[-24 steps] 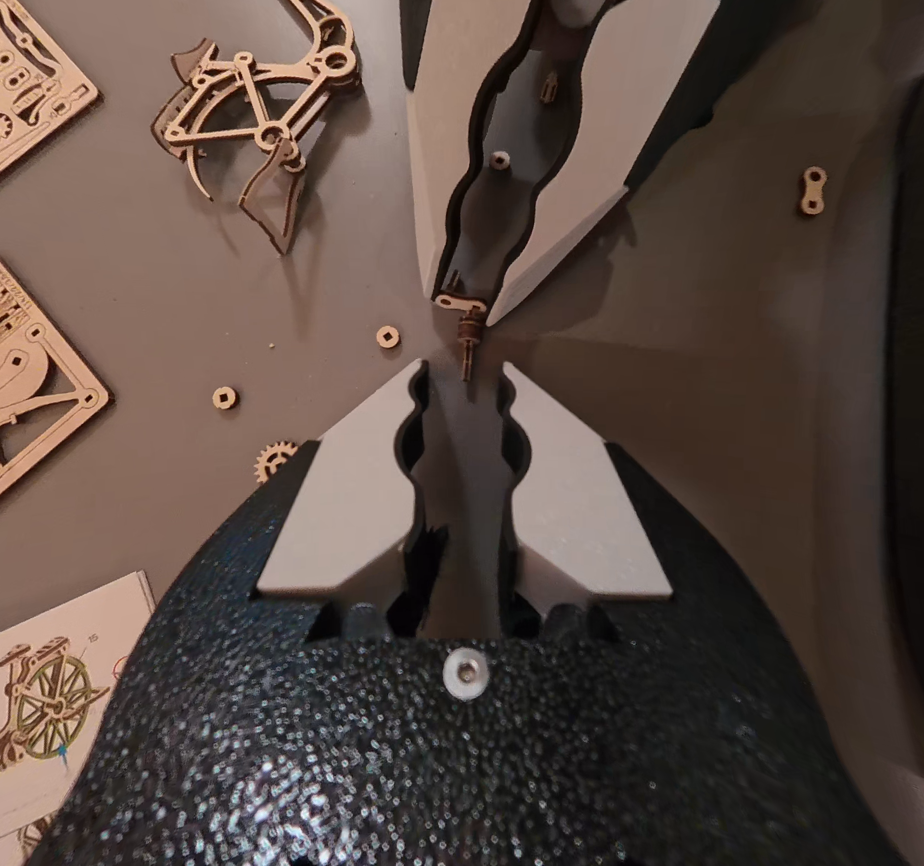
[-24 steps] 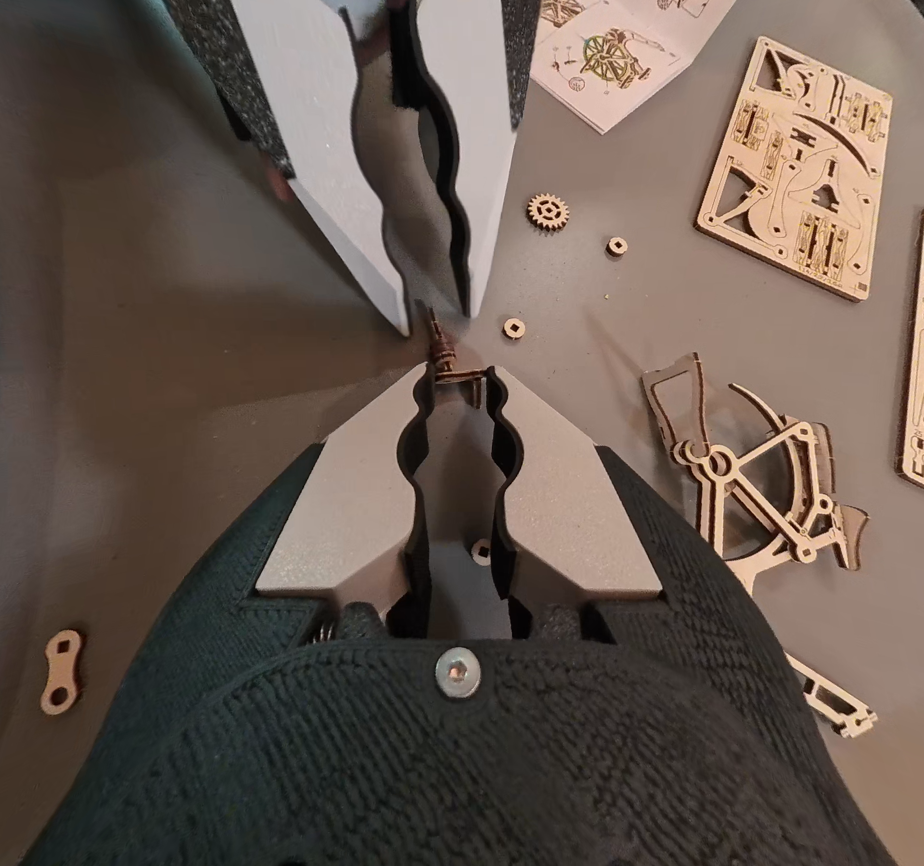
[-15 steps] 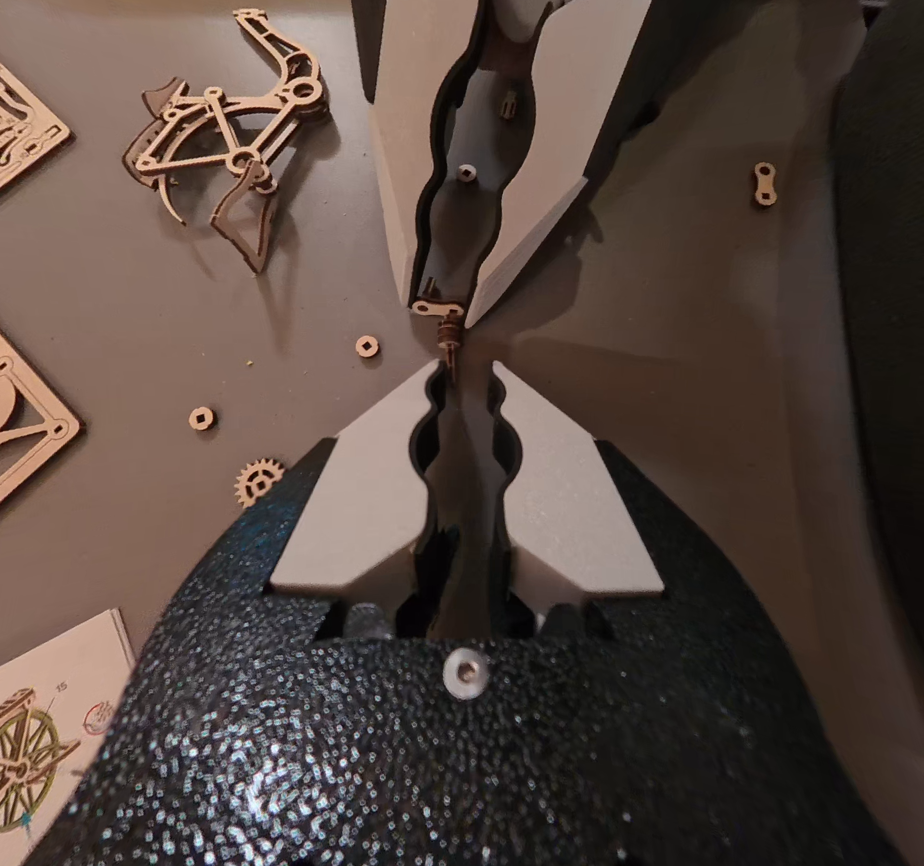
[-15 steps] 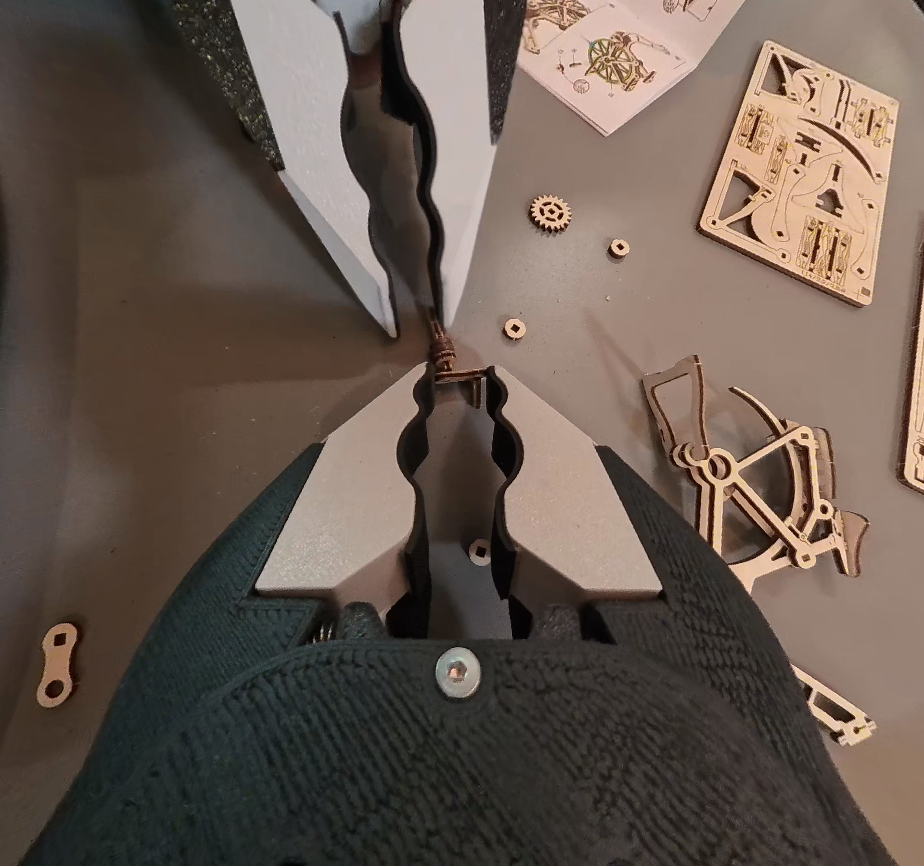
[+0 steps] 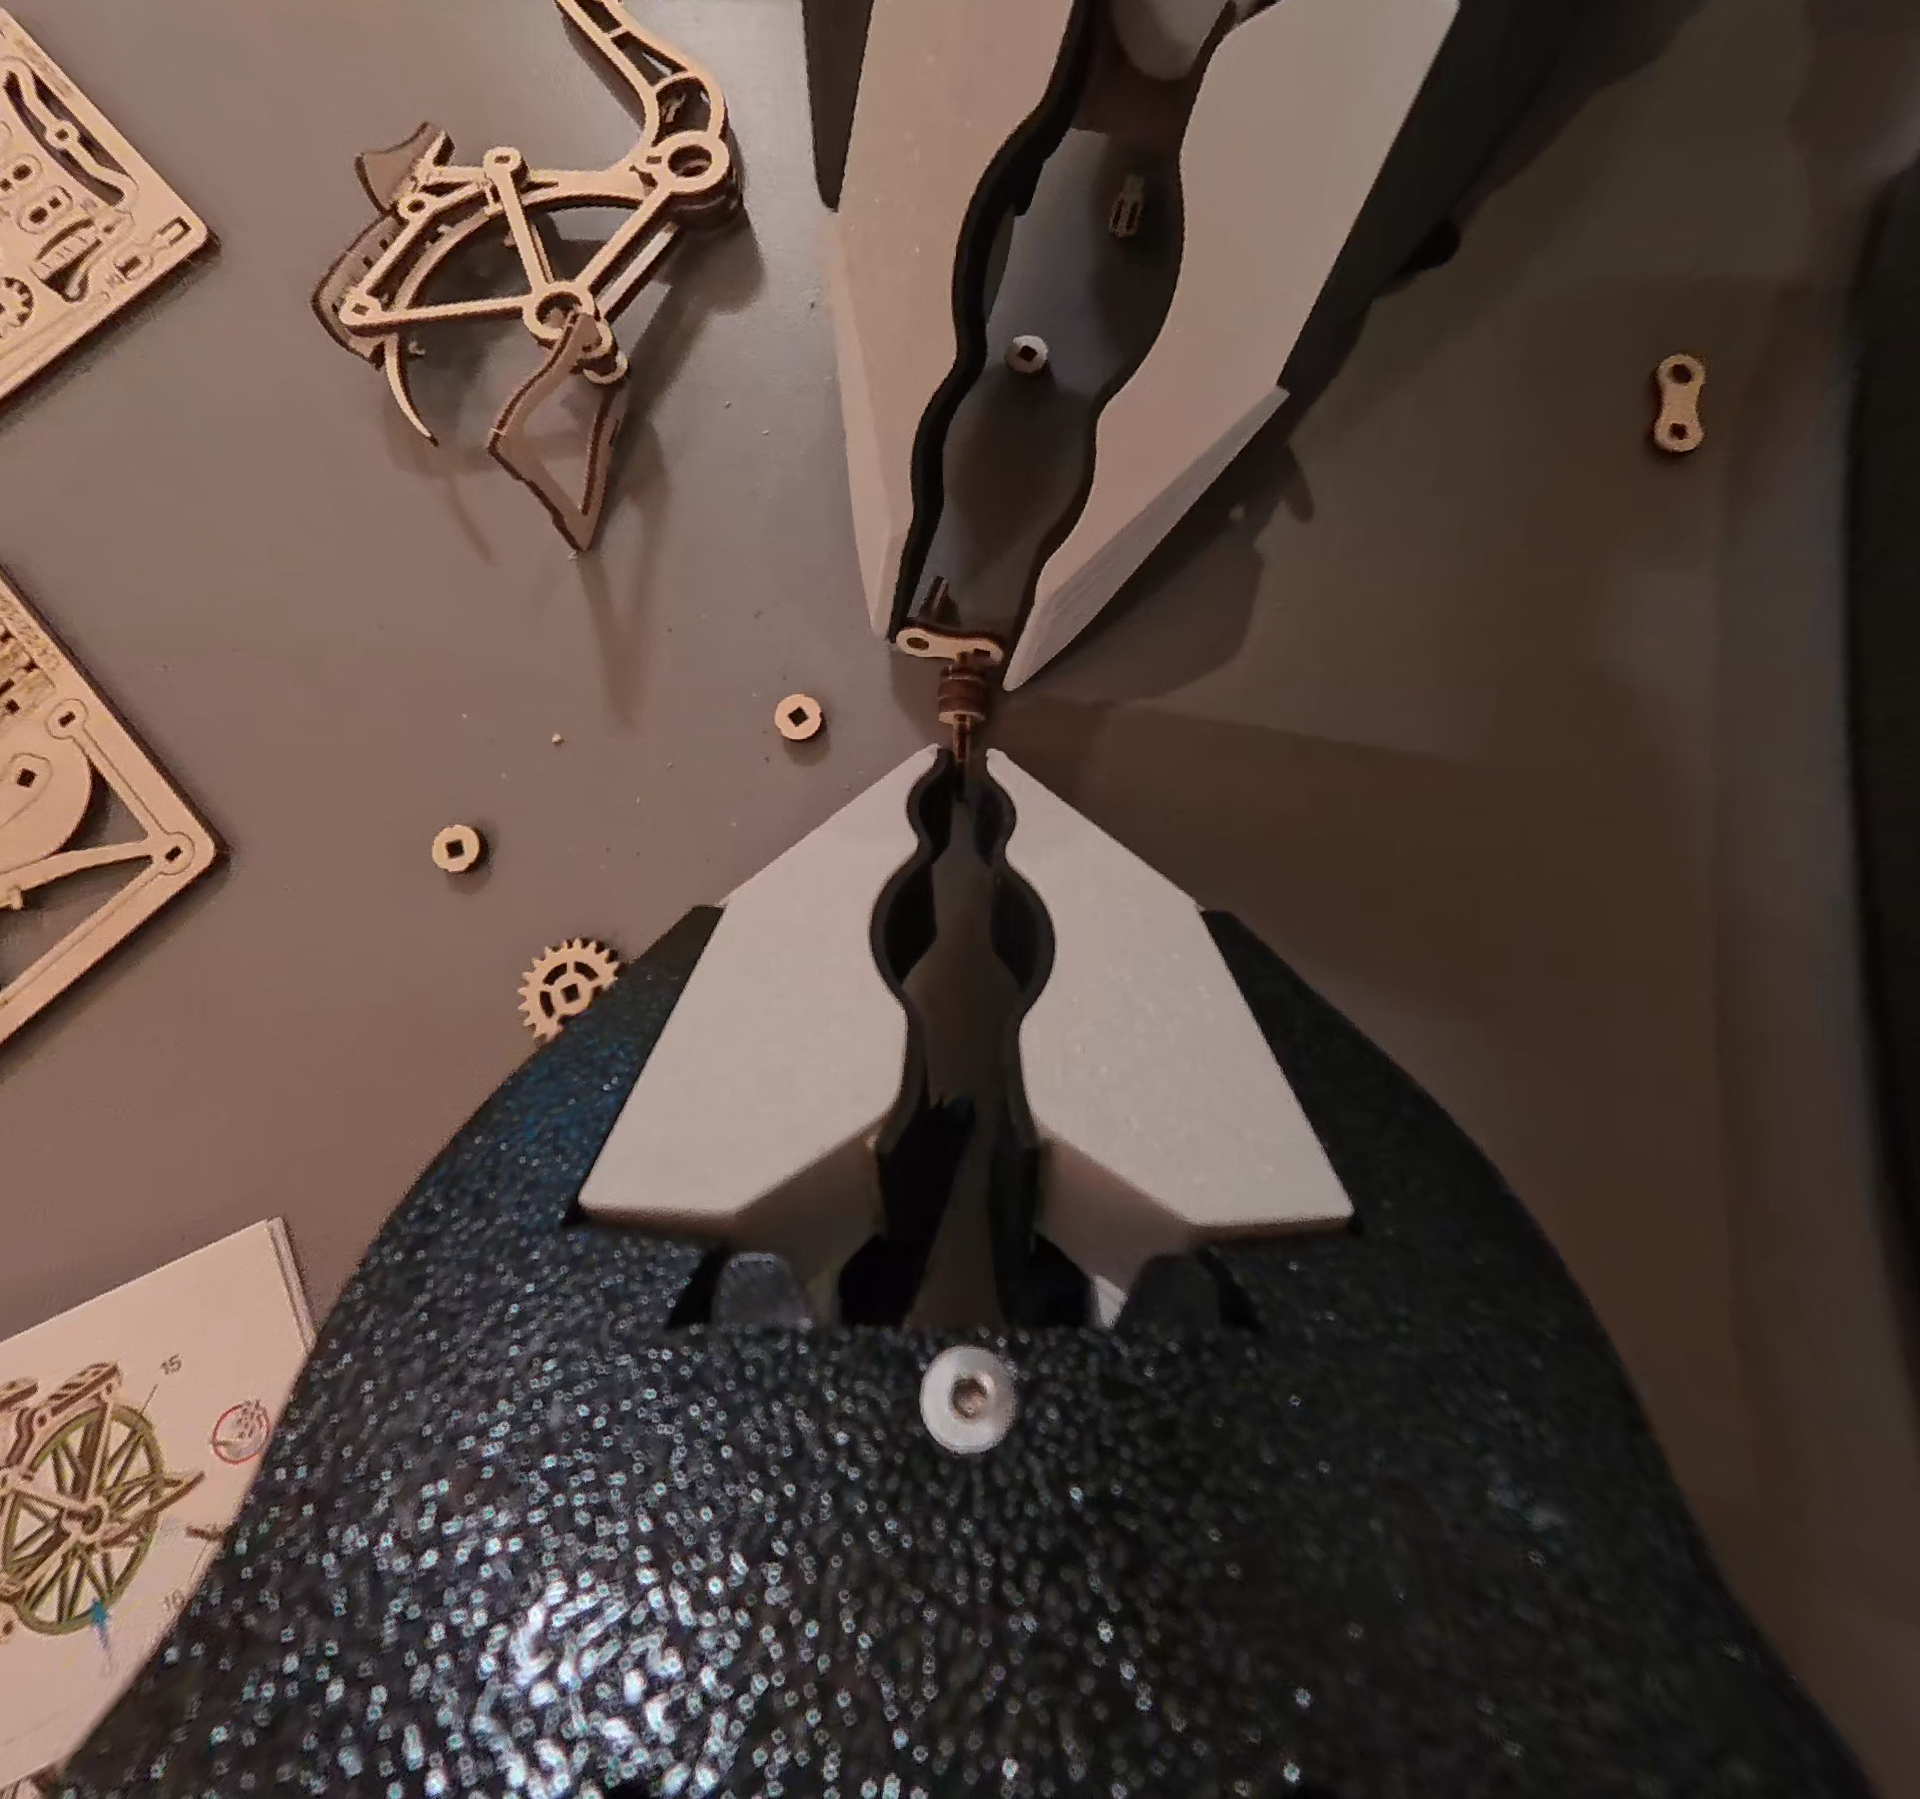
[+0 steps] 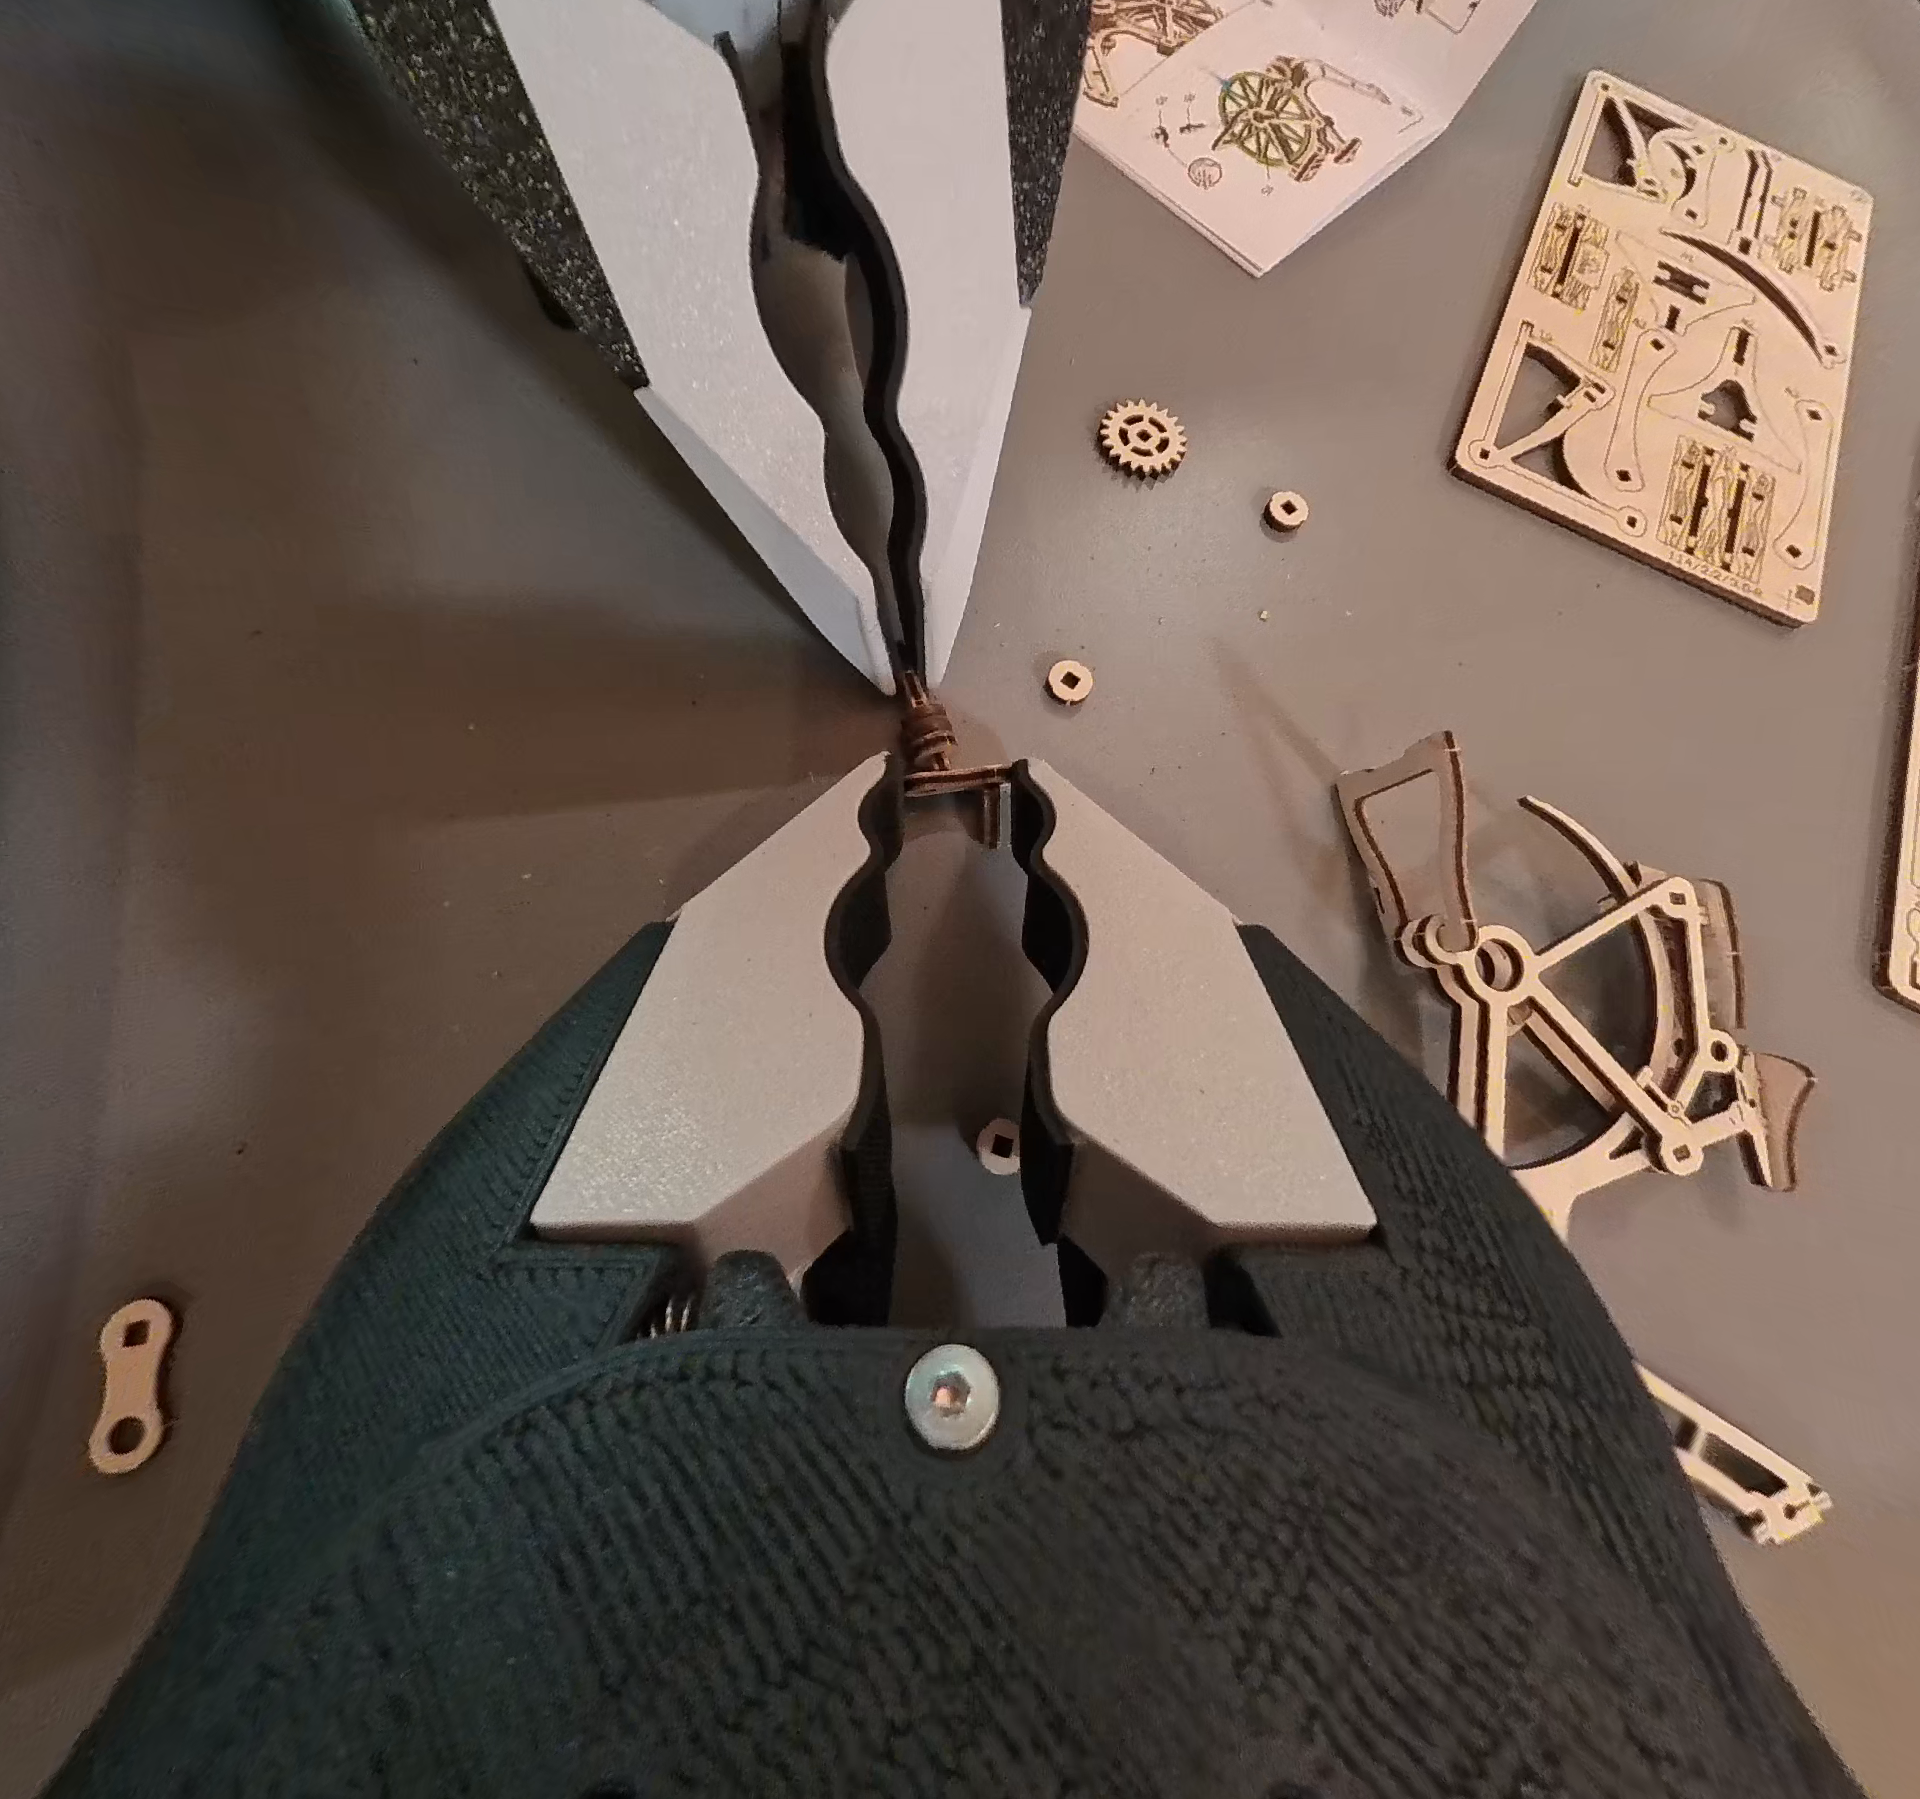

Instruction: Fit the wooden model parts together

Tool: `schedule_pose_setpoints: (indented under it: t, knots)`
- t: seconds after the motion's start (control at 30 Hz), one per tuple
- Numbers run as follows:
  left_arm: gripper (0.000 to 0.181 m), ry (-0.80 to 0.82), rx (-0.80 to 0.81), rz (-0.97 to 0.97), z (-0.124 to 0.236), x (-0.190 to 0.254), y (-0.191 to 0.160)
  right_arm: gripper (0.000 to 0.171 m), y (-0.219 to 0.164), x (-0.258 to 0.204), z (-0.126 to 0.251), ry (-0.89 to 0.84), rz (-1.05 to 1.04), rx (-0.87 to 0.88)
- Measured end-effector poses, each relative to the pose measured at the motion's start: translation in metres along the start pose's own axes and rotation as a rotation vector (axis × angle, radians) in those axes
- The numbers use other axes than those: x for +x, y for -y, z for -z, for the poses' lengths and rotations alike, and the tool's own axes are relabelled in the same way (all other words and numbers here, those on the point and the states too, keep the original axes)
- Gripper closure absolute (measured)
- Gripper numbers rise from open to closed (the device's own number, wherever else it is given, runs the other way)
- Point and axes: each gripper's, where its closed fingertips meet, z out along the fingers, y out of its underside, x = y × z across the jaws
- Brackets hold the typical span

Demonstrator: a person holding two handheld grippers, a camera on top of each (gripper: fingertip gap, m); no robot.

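Tools are being held tip to tip above the grey desk (image 5: pixel 1351 918). A small brown wooden peg with rings (image 5: pixel 961 695) is being pinched at its thin end by the left tool (image 5: pixel 961 760), whose grey fingers are squeezed nearly together. The flat tan wooden link piece (image 5: pixel 948 645) on the peg's other end is being gripped by the right tool (image 6: pixel 956 773). A half-built wooden model frame (image 6: pixel 1558 1001) and a little wooden gear (image 6: pixel 1141 441) are being left lying on the desk nearby.
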Motion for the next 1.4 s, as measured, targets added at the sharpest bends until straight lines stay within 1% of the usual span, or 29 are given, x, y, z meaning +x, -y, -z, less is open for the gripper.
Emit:
schedule_pose_setpoints:
  t: [0.43,0.53,0.7,0.87,1.13,1.4]
  knots:
    - [0.180,0.017,-0.040,0.007,0.0000,0.0001,-0.0002,0.152,0.0000,-0.0001,0.0001,-0.008,0.019,-0.004]
    - [0.180,0.027,-0.043,-0.013,0.0001,-0.0007,0.0000,0.152,0.0001,-0.0002,0.0001,-0.003,0.025,0.002]
    - [0.180,0.091,-0.055,-0.093,-0.0007,-0.0054,0.0017,0.152,-0.0006,0.0029,0.0006,-0.027,0.040,-0.007]
    - [0.180,0.090,-0.046,-0.090,-0.0005,-0.0085,0.0012,0.152,-0.0001,0.0020,0.0008,-0.025,0.086,-0.005]
    - [0.181,0.071,-0.057,-0.114,-0.0003,-0.0042,0.0010,0.152,0.0000,0.0018,0.0009,-0.028,0.100,-0.006]
    - [0.181,0.035,-0.132,-0.171,0.0007,-0.0039,0.0018,0.152,0.0004,0.0019,0.0009,-0.038,0.118,-0.014]
